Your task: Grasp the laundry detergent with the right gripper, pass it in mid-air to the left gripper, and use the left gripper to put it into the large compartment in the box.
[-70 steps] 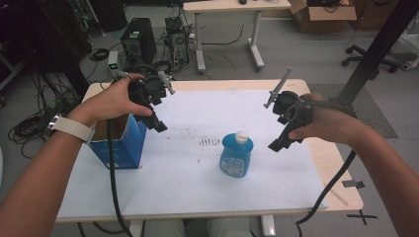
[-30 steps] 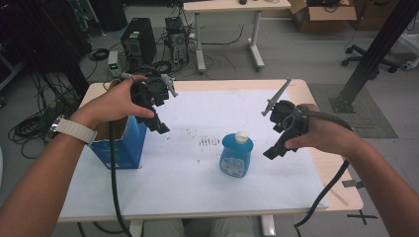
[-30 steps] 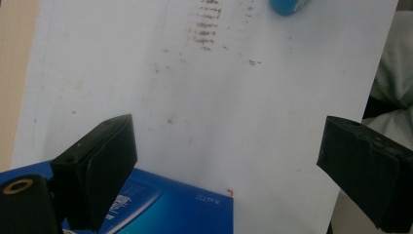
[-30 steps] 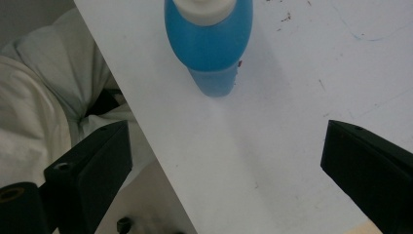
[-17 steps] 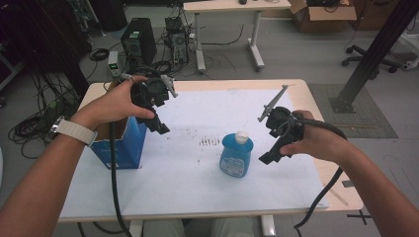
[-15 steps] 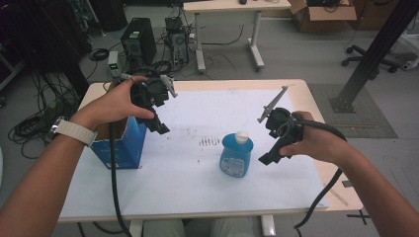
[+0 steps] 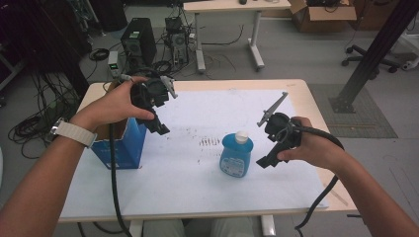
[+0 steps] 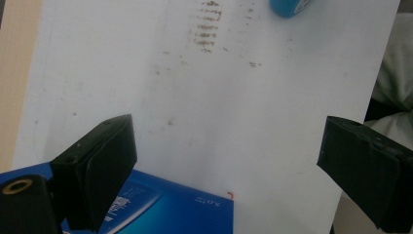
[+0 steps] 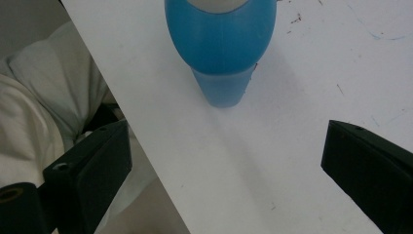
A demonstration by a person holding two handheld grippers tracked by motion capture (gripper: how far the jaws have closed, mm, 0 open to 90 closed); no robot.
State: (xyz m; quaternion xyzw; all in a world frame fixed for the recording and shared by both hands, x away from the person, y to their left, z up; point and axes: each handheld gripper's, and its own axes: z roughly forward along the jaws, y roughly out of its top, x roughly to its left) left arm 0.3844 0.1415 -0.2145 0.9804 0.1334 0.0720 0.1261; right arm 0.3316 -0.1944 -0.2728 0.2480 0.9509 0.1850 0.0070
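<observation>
1. High view: a wooden-edged table (image 7: 316, 106) is covered by one white sheet (image 7: 207, 168), smooth but marked with small dark smudges near the middle of the frame.
2. One blue plastic bottle (image 7: 235, 157), rounded and glossy with a white cap, stands upright on the sheet at center right of the frame.
3. One blue cardboard box (image 7: 121, 147), open at the top, stands at the left edge of the sheet.
4. Two black grippers are held above the table, one in each hand.
5. The left gripper (image 7: 159, 127) hangs at upper left of the frame, just above and beside the box. In the left gripper view its jaws stand wide apart and hold nothing.
6. The right gripper (image 7: 267, 160) sits just right of the bottle, near it but not touching. In the right gripper view its jaws are spread wide and empty, with the bottle ahead between them.
7. Bare sheet lies open between box and bottle, and along the bottom edge of the frame.
</observation>
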